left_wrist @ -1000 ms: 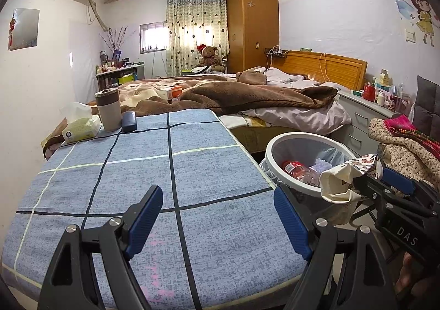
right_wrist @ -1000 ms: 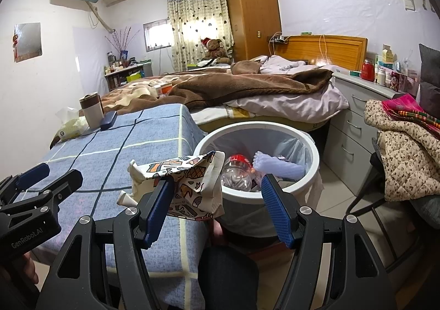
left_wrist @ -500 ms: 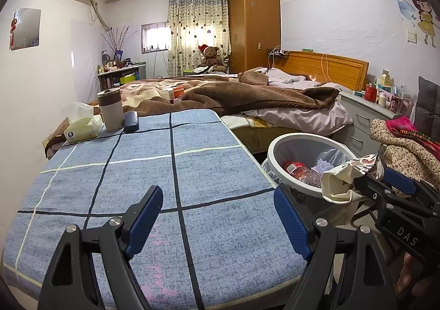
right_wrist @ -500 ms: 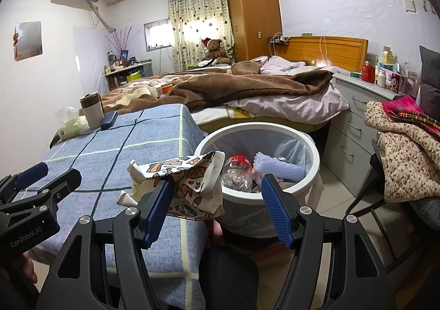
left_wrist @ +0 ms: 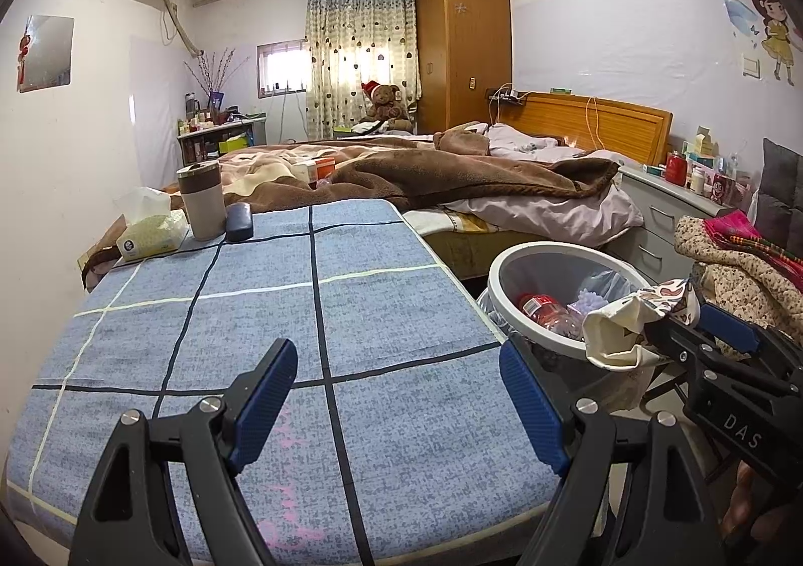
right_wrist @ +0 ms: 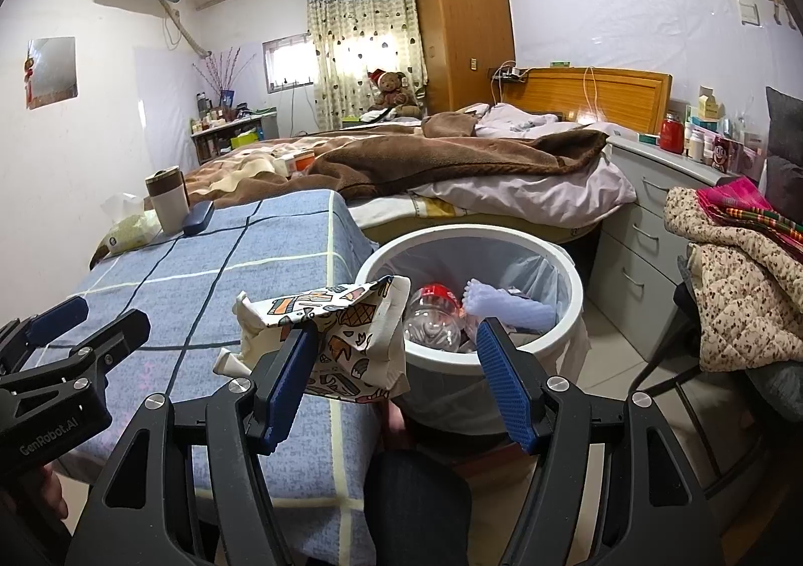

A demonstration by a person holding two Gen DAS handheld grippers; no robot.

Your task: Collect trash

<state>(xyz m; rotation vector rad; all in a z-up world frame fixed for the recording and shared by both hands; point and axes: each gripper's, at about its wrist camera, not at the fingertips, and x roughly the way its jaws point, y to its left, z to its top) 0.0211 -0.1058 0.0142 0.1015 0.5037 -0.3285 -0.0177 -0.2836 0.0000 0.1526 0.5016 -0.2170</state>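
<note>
Nothing has moved since the earlier frames — the crumpled printed paper wrapper stays draped on the right gripper's left finger, jaws apart, beside the white round plastic bin. Light, floppy; best pinched at its bunched fold. Left gripper stands wide, empty.

The wrapper hides part of the bin rim at nine o'clock. Bottle label unreadable. Nightstand items at two o'clock too small to tell.
</note>
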